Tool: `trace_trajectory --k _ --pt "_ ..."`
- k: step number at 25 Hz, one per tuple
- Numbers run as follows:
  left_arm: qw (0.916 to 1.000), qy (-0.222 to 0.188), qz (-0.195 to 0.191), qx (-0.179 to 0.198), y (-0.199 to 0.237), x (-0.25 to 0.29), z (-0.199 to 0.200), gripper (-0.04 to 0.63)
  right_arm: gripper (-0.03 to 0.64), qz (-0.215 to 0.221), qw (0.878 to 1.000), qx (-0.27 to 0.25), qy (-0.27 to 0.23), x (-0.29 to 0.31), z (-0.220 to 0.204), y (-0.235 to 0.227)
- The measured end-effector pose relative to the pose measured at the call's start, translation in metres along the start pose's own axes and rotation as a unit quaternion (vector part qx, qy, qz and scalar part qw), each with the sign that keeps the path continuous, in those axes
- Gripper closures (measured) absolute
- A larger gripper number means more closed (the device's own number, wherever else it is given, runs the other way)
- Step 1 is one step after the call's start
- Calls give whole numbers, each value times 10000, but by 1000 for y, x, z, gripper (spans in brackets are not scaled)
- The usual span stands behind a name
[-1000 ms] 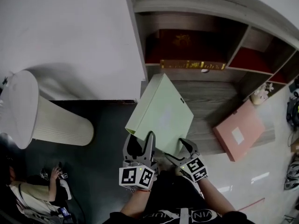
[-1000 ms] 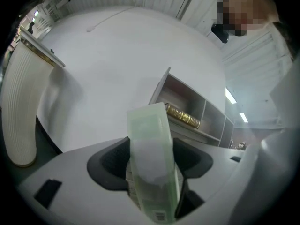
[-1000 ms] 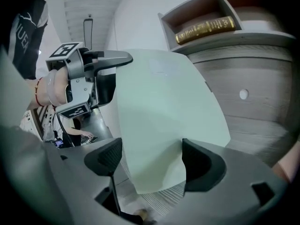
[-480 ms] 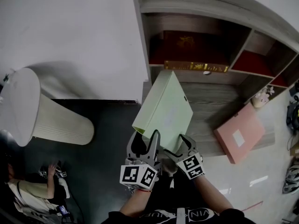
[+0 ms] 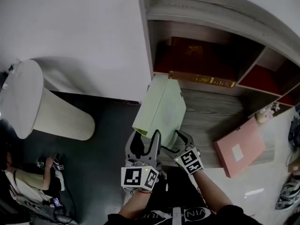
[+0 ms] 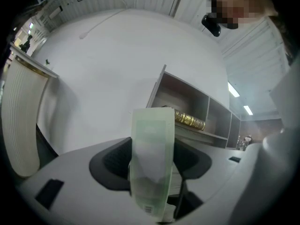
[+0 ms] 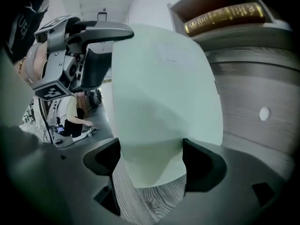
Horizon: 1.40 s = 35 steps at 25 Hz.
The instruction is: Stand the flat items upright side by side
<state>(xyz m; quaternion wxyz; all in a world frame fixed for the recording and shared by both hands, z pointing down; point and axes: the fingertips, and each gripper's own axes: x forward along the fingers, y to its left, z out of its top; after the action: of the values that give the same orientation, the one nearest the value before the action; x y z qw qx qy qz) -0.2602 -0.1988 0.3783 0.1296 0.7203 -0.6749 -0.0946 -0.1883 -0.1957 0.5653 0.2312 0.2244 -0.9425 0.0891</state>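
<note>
Left fingers [image 6: 111,162]: pinched the narrow edge of the green box [image 5: 161,108], one pad against each broad face; these jaws had just been closing, with the box between them.
Right fingers [image 7: 205,165]: stood spread as wide as they went and had just been opening; the box's near lower corner filled the gap between them, and no firm squeeze could be made out.
Left gripper [image 5: 144,142]: pointed level, at the box's near left corner, its marker cube toward the person.
Right gripper [image 5: 174,143]: just beside the left one, angled downward under the box's near right corner.
Green box: raised and tipped toward its long edge, with one broad face turned to the right. Its far end reached toward the open shelf compartment; whether it touched the counter could not be told.
Counter [image 5: 213,114]: wood-grain, running right from under the box.
Gold-spined book [image 5: 201,78]: lay flat in the compartment, just beyond the box's far end.
Pink box [image 5: 239,146]: lay flat at the counter's near right edge, well apart from the green one.
Ribbed white cylinder [image 5: 44,114]: lay tipped over on the dark floor at the left.
Person [image 5: 21,186]: sat on the floor at the lower left.
</note>
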Motion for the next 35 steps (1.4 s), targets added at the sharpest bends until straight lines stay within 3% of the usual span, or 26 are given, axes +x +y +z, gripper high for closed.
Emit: trace_trajectory --k 8,19,35 --pt "9967 57 323 742 -11 17 0 331 201 624 9979 -179 -25 26 8 -12" --pt "9893 27 515 1366 -20 34 1 325 207 1191 9921 -378 -94 54 19 -23" --pt "9902 111 451 1320 -20 64 -9 322 205 1242 9913 -440 -62 72 20 -57"
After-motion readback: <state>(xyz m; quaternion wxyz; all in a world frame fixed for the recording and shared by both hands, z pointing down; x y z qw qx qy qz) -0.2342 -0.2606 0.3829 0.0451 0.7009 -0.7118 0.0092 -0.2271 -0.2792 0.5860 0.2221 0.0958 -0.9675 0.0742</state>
